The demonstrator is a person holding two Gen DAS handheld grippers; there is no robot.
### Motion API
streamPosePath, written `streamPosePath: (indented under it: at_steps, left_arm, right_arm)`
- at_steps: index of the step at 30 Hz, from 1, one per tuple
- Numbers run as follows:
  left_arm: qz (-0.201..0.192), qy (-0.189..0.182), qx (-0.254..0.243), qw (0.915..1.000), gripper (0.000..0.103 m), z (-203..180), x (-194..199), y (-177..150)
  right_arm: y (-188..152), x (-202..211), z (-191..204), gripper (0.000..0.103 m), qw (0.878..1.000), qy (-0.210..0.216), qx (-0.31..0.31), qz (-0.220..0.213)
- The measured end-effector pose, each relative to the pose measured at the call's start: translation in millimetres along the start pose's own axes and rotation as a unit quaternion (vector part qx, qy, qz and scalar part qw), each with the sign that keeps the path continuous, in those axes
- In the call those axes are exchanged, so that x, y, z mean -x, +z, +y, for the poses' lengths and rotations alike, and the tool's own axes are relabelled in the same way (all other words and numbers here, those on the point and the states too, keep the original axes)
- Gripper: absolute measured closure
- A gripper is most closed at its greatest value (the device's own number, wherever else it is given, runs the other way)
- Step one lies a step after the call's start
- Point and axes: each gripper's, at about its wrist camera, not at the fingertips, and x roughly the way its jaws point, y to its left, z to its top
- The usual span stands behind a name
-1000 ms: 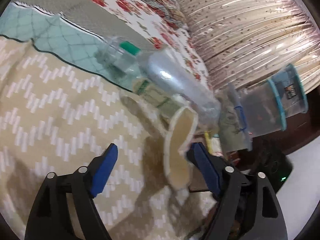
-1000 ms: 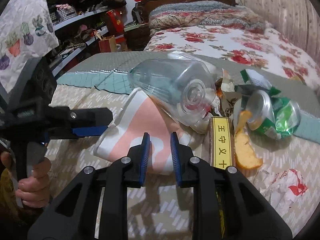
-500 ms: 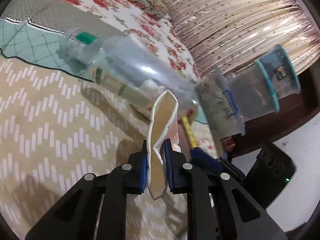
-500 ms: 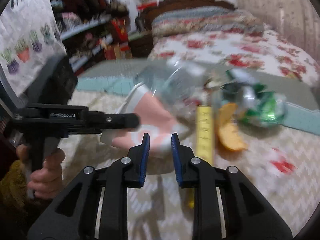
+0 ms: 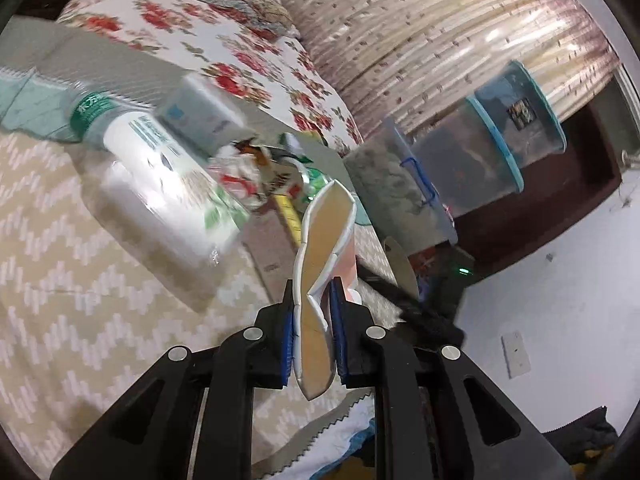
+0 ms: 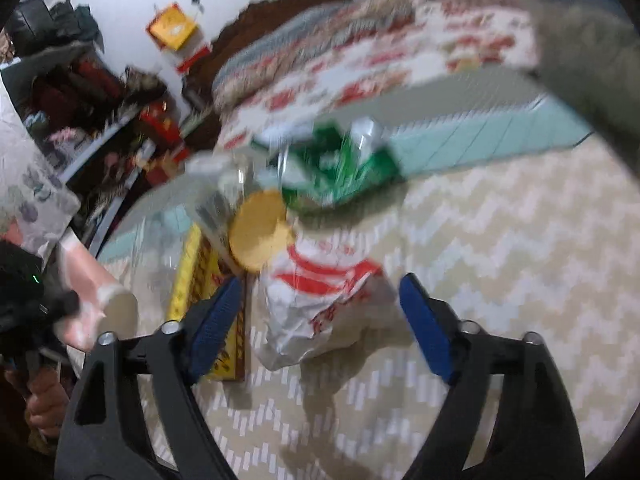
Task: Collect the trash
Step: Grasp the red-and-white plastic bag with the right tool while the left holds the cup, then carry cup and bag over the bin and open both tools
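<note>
Cup: one flattened paper cup [image 5: 320,256], pink outside and tan inside, stands on edge, pinched at its lower part between the blue pads of the left gripper [image 5: 311,336], near the bed's edge.
Left gripper: clamped on the cup.
Right gripper [image 6: 320,320]: fingers spread wide, either side of one crumpled red-and-white wrapper [image 6: 320,304] on the bedspread.
Bottle: one clear bottle [image 5: 156,184] with a green cap lies left of the cup.
Other trash: one crushed green can [image 6: 340,164], one orange peel [image 6: 258,236], one yellow box [image 6: 204,276], bunched just beyond the wrapper.
Bed: one zigzag bedspread [image 6: 500,240]; a floral quilt [image 5: 240,56] lies farther back.
Tubs: two clear tubs [image 5: 492,144] at far right, off the bed.
</note>
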Motion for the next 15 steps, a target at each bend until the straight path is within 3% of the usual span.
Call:
streamPosePath:
  at_steps: [1, 3, 5, 11, 15]
  left_arm:
    - [0.005, 0.004, -0.009, 0.9999, 0.088, -8, -7, 2]
    - [0.015, 0.008, -0.021, 0.9996, 0.088, -22, -19, 6]
    - [0.028, 0.009, -0.034, 0.9990, 0.088, -36, -34, 10]
    - [0.081, 0.010, -0.080, 0.9934, 0.087, -91, -113, 26]
    - [0.128, 0.006, -0.106, 0.9861, 0.087, -135, -188, 31]
  right_arm:
    - [-3, -5, -2, 0.049, 1.000, 0.010, -0.005, 0.015]
    - [-8, 6, -8, 0.058, 1.000, 0.025, -0.012, 0.003]
    - [-12, 24, -17, 0.059, 0.999, 0.023, -0.015, -0.024]
    - [-21, 86, -93, 0.059, 0.991, -0.008, -0.088, -0.098]
    - [-32, 132, -155, 0.059, 0.977, -0.051, -0.146, -0.148]
